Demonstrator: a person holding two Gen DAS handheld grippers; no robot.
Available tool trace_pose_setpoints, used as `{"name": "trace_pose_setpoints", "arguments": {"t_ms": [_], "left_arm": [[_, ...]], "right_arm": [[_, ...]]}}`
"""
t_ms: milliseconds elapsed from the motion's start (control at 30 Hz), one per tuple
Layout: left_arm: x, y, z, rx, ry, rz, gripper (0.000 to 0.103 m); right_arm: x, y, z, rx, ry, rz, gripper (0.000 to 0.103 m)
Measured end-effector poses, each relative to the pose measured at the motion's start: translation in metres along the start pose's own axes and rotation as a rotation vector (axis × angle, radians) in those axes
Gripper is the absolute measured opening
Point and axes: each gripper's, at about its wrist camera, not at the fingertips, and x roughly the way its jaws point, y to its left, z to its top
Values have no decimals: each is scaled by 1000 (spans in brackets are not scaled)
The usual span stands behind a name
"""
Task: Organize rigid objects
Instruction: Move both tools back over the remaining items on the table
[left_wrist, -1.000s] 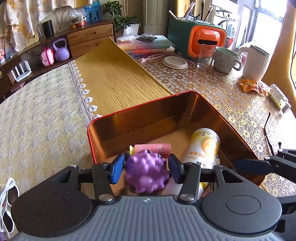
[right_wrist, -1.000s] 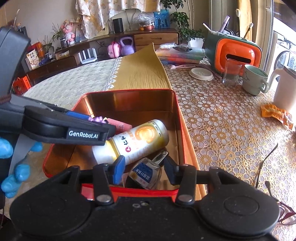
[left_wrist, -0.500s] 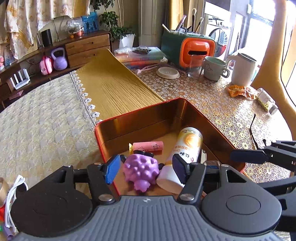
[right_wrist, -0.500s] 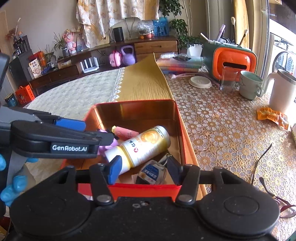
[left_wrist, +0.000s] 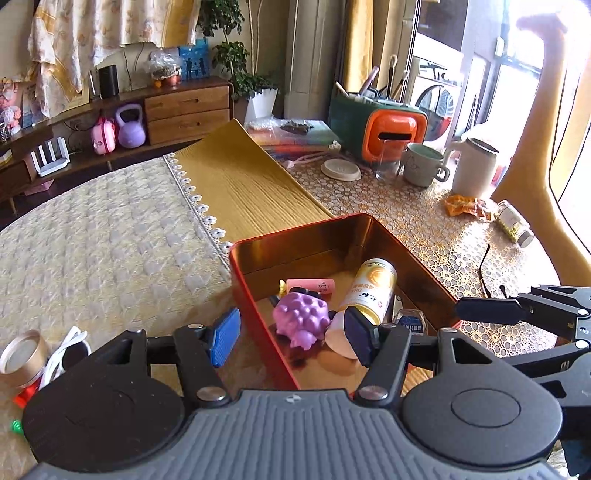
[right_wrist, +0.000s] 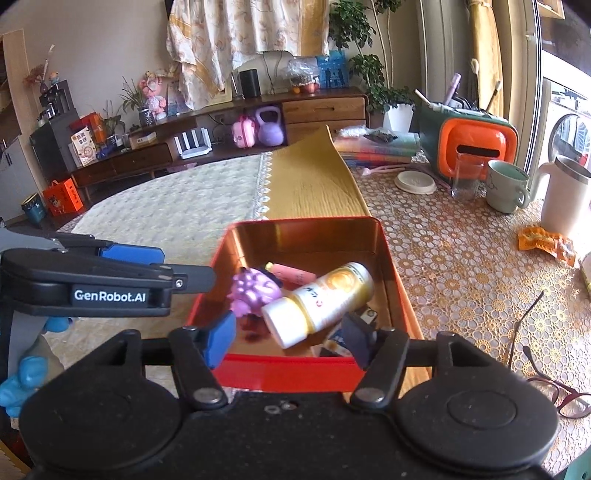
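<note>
A red tin box (left_wrist: 255, 291) (right_wrist: 402, 302) with a gold inside sits on the table. In it lie a purple knobbly toy (left_wrist: 301, 319) (right_wrist: 253, 290), a pink tube (left_wrist: 310, 286) (right_wrist: 293, 275), a yellow-and-white bottle (left_wrist: 369, 291) (right_wrist: 321, 299) on its side and a small clear pack with a blue label (left_wrist: 408, 325) (right_wrist: 334, 341). My left gripper (left_wrist: 291, 341) is open and empty, above the box's near left corner. My right gripper (right_wrist: 288, 341) is open and empty, above the box's near wall.
White sunglasses (left_wrist: 66, 350), a tape roll (left_wrist: 24, 356) and small red and green bits lie left of the box. Glasses (right_wrist: 546, 373) lie right of it. At the back right stand an orange-green holder (left_wrist: 380, 129), a glass, a mug (left_wrist: 423, 164), a white jug (left_wrist: 476, 171), a jar and a snack wrapper.
My left gripper let go of the purple toy, which now lies in the box. Both grippers opened wider and pulled back and up from the box.
</note>
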Motion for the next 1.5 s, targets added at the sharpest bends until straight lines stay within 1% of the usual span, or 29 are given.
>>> {"name": "trace_pose_setpoints", "arguments": {"t_ms": [167, 200, 233, 267, 367, 433, 500, 567, 633, 733, 833, 967, 1033, 1067, 1233, 1367, 1500], "left_arm": [[-18, 14, -8, -21, -19, -4, 61], [-21, 17, -9, -26, -22, 0, 62], [-25, 21, -11, -29, -27, 5, 64], [-29, 24, -13, -34, -35, 11, 68], [-40, 35, -17, -46, -57, 33, 69], [-47, 43, -20, -56, -66, 41, 69], [-53, 52, -24, -67, -72, 58, 70], [-58, 61, -27, -79, -80, 78, 74], [-64, 72, -31, -93, -90, 94, 77], [-71, 86, -37, -107, -96, 117, 77], [-78, 101, -43, -125, -105, 148, 83], [-85, 120, -51, -141, -116, 187, 83], [-88, 129, -55, -153, -121, 212, 83], [-89, 134, -57, -161, -122, 222, 83], [-95, 164, -68, -208, -125, 271, 83], [-98, 193, -76, -278, -121, 302, 83], [-101, 225, -82, -329, -122, 354, 83]], "right_arm": [[-5, 16, -1, -8, -4, 18, 64], [-5, 19, -1, -11, -3, 22, 66], [-6, 23, -1, -15, -2, 25, 70], [-6, 26, -1, -18, -3, 26, 71], [-8, 39, -1, -40, -4, 34, 73], [-8, 46, -1, -50, -5, 39, 77], [-8, 54, -1, -58, -6, 47, 80], [-7, 60, 0, -67, -6, 55, 82], [-6, 67, 0, -75, -6, 61, 85], [-4, 75, -1, -79, -4, 76, 89], [1, 84, 1, -75, 5, 89, 92], [6, 100, 4, -87, 11, 126, 95], [8, 109, 5, -105, 8, 145, 101], [10, 115, 5, -116, 6, 153, 102], [16, 141, 10, -177, 1, 211, 103], [24, 161, 17, -216, 4, 252, 103], [34, 181, 21, -260, 10, 285, 103]]}}
